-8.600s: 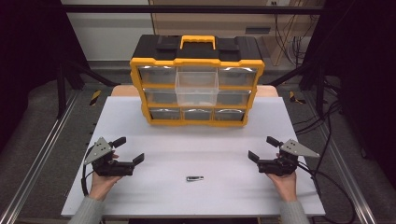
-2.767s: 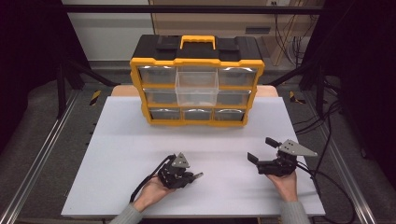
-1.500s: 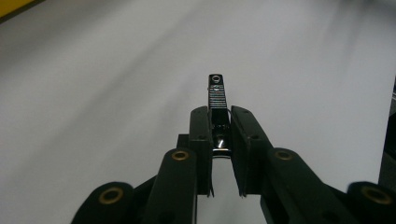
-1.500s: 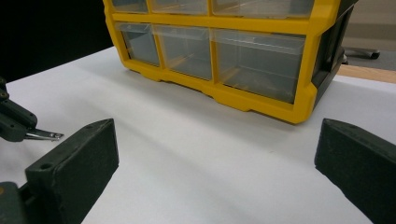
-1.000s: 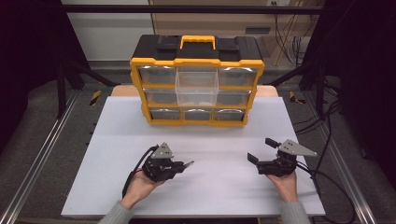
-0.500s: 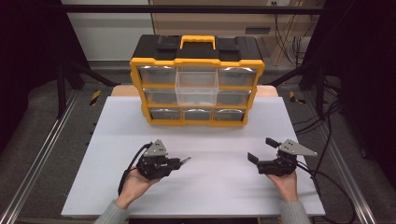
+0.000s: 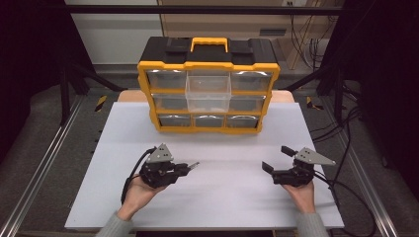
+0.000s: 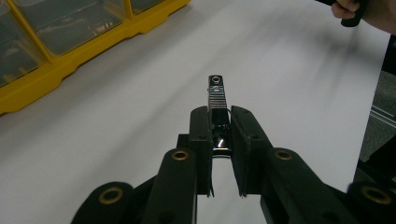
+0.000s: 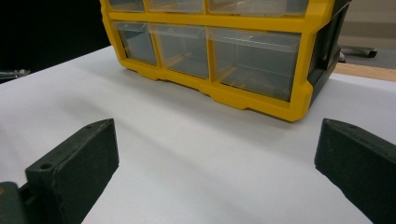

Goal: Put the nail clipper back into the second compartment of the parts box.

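Table (image 7: 222, 197): white – spread across the lower frame.
Organizer (image 7: 208, 84): yellow-black drawer case, upper centre.
Right gripper (image 7: 276, 159): lower right, jaws held wide apart, nothing gripped.
Left gripper (image 7: 190, 167): lower left, jaws clamped on the metal clip.
Metal clip (image 8: 217, 107): small – pinched between the jaws, tip protruding.

Bright, even light (dark, dim surroundings)

No readable text, labels or numbers anywhere
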The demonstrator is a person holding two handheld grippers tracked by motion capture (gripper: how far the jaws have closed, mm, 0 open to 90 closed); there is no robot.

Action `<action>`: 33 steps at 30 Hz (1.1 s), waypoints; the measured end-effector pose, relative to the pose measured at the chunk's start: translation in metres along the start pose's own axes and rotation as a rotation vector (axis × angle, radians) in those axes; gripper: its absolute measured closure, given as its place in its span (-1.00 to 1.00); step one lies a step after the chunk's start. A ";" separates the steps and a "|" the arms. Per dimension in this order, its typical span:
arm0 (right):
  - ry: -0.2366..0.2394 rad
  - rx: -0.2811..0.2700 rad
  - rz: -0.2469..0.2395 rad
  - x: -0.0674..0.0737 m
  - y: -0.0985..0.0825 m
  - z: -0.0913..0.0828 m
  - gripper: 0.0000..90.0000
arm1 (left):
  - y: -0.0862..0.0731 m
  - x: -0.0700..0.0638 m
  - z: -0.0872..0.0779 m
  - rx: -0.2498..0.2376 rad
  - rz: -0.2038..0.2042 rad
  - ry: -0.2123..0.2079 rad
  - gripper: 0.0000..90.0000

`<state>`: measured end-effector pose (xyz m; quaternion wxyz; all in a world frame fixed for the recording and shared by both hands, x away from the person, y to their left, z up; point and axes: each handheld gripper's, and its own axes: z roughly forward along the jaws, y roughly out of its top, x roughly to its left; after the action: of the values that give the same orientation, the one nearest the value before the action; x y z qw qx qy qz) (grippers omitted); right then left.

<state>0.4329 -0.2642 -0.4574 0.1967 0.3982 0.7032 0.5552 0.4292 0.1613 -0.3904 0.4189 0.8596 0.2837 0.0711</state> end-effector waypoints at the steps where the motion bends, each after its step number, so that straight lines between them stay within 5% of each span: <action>1: 0.000 0.000 0.000 0.000 0.000 0.000 -0.99 | 0.000 0.000 0.000 0.000 0.000 0.000 0.76; 13: -0.001 -0.003 -0.002 0.000 0.000 0.000 -0.99 | 0.014 0.002 -0.019 -0.043 0.014 0.018 0.76; 33: -0.002 -0.005 -0.003 0.000 0.000 -0.001 -0.99 | 0.038 0.006 -0.027 -0.087 0.031 0.034 0.76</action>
<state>0.4327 -0.2647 -0.4571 0.1992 0.3970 0.7024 0.5562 0.4408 0.1642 -0.3451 0.4500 0.8436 0.2738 0.1045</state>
